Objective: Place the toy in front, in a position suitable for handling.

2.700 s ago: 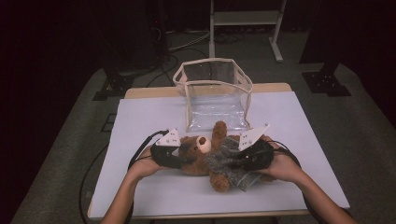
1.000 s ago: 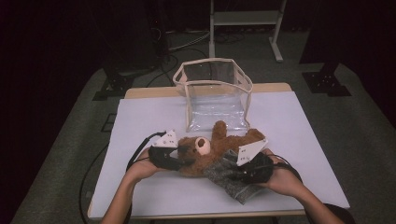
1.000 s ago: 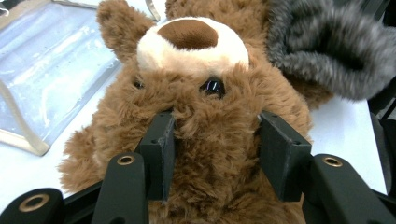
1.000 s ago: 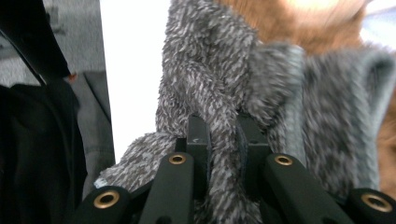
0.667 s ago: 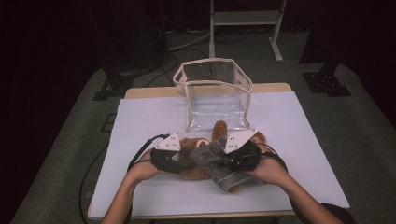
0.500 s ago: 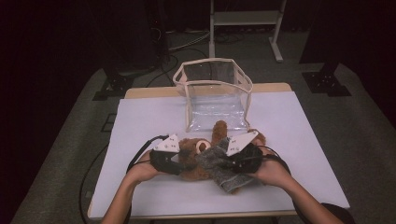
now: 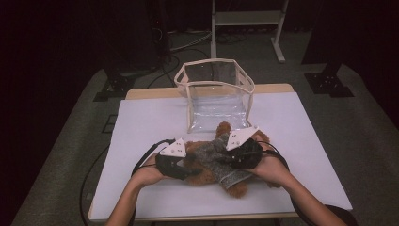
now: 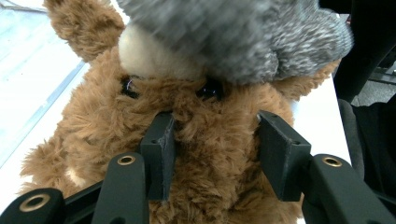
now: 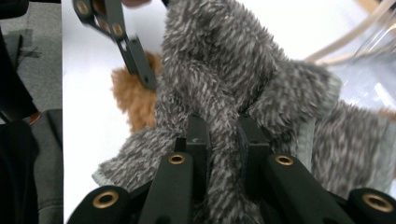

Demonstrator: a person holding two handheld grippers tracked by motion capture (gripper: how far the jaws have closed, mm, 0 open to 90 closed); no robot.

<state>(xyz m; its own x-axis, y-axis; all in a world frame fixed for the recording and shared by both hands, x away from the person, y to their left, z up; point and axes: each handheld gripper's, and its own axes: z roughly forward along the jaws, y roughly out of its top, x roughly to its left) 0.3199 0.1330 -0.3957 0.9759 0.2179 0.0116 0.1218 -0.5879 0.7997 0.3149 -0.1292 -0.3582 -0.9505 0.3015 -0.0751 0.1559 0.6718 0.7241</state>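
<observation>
A brown teddy bear point(image 7: 237, 189) lies on the white table point(image 7: 150, 117), near the front edge. A grey knitted garment point(image 7: 214, 157) is draped over its head and chest. My left gripper point(image 7: 188, 170) comes in from the left. In the left gripper view its jaws point(image 8: 215, 135) press into the fur of the bear's head point(image 8: 93, 126), just below the eyes, with the grey knit point(image 8: 243, 37) above them. My right gripper point(image 7: 231, 160) comes in from the right. In its own view it point(image 9: 223, 128) is shut on a fold of the garment point(image 9: 219, 60), with the bear point(image 9: 135, 100) behind.
A clear plastic bag with beige trim point(image 7: 214, 92) stands open just behind the bear. Cables point(image 7: 141, 162) trail from both grippers across the table. A person's forearms reach in from the front edge. A metal stand point(image 7: 247, 19) is on the dark floor beyond.
My right gripper has moved left and slightly away with the grey garment, which now covers the bear's face. The left gripper has kept its place on the bear.
</observation>
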